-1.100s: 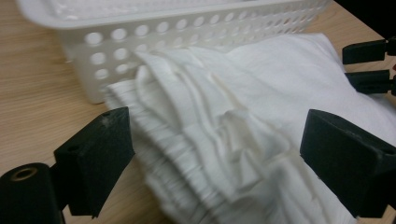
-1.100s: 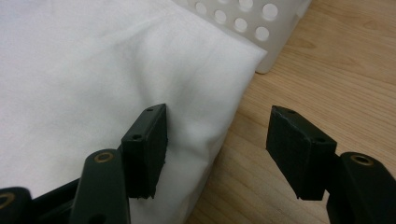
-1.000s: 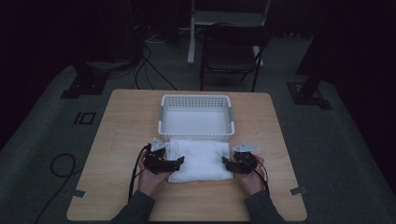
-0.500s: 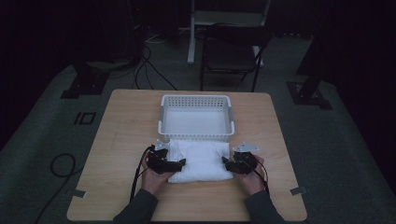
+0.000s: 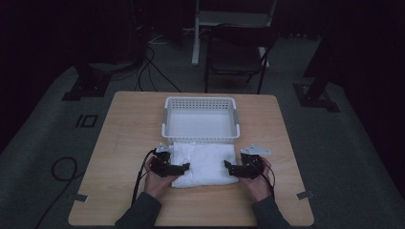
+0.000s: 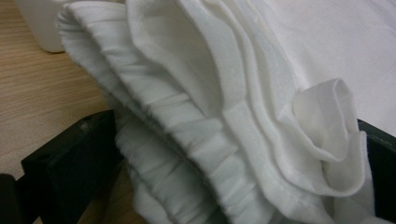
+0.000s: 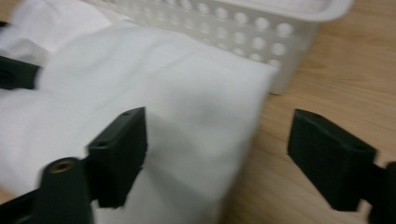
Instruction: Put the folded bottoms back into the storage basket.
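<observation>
White folded cloth [image 5: 203,164] lay by surface's [image 5: 124,143] near edge, before basket [image 5: 200,119]. L tongs [image 5: 185,167] wide open round folds, R tongs [image 5: 228,168] just opened, unclamped. Should bite all layers evenly.

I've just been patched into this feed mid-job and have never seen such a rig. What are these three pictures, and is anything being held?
There is no robot here: a person at a wooden table holds a hand-operated gripper in each hand. The high view looks down from above the person's side, with the left gripper and right gripper at either end of a folded white cloth. Behind the cloth stands a white perforated basket.

The other two pictures come from cameras riding on the grippers, looking along their black fingers. In the left gripper view the cloth's layered edge lies between the wide-open fingers, unpinched as far as I can tell. In the right gripper view the fingers have just been opening; the cloth's edge lies between them, unsqueezed, with the basket beyond. So nothing is gripped.
</observation>
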Demonstrator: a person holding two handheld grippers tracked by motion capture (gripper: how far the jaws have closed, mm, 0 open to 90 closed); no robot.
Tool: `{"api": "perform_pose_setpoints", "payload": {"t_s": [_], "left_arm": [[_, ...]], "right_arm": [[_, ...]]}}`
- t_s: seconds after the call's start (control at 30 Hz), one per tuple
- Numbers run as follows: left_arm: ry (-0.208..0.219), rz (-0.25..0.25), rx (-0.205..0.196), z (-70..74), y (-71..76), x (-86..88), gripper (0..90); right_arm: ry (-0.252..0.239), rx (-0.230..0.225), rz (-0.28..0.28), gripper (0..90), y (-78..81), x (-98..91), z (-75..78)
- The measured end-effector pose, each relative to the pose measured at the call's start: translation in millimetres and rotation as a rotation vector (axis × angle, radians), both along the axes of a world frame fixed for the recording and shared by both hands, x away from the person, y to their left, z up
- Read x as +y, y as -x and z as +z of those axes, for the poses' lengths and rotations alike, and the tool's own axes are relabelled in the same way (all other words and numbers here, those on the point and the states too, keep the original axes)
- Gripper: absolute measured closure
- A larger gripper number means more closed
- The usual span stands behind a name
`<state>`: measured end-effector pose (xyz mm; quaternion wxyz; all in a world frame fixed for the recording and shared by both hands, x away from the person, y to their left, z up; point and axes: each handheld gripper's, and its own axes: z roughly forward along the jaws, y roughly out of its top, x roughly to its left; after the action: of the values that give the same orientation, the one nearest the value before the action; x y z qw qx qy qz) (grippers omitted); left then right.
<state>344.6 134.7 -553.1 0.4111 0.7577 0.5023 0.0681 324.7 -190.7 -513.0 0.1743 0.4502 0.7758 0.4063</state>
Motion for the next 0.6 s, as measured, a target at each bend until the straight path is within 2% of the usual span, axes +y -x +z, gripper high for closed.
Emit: {"api": "perform_pose_setpoints", "payload": {"t_s": [0.17, 0.27, 0.43, 0.6], "left_arm": [[0.001, 0.001, -0.004, -0.4, -0.3, -0.2, 0.0], [0.002, -0.005, -0.007, -0.7, -0.6, 0.2, 0.0], [0.009, -0.022, -0.013, -1.4, -1.2, 1.2, 0.0], [0.008, -0.021, -0.01, -1.1, -1.1, 0.9, 0.0]], "right_arm": [[0.001, 0.072, 0.006, 11.0, -8.3, 6.4, -13.2], [-0.062, 0.138, -0.009, 10.8, -18.0, 2.9, -21.5], [-0.103, 0.191, -0.014, 11.2, -24.7, 2.1, -29.5], [-0.168, 0.248, -0.001, 12.4, -29.6, -0.8, -35.7]]}}
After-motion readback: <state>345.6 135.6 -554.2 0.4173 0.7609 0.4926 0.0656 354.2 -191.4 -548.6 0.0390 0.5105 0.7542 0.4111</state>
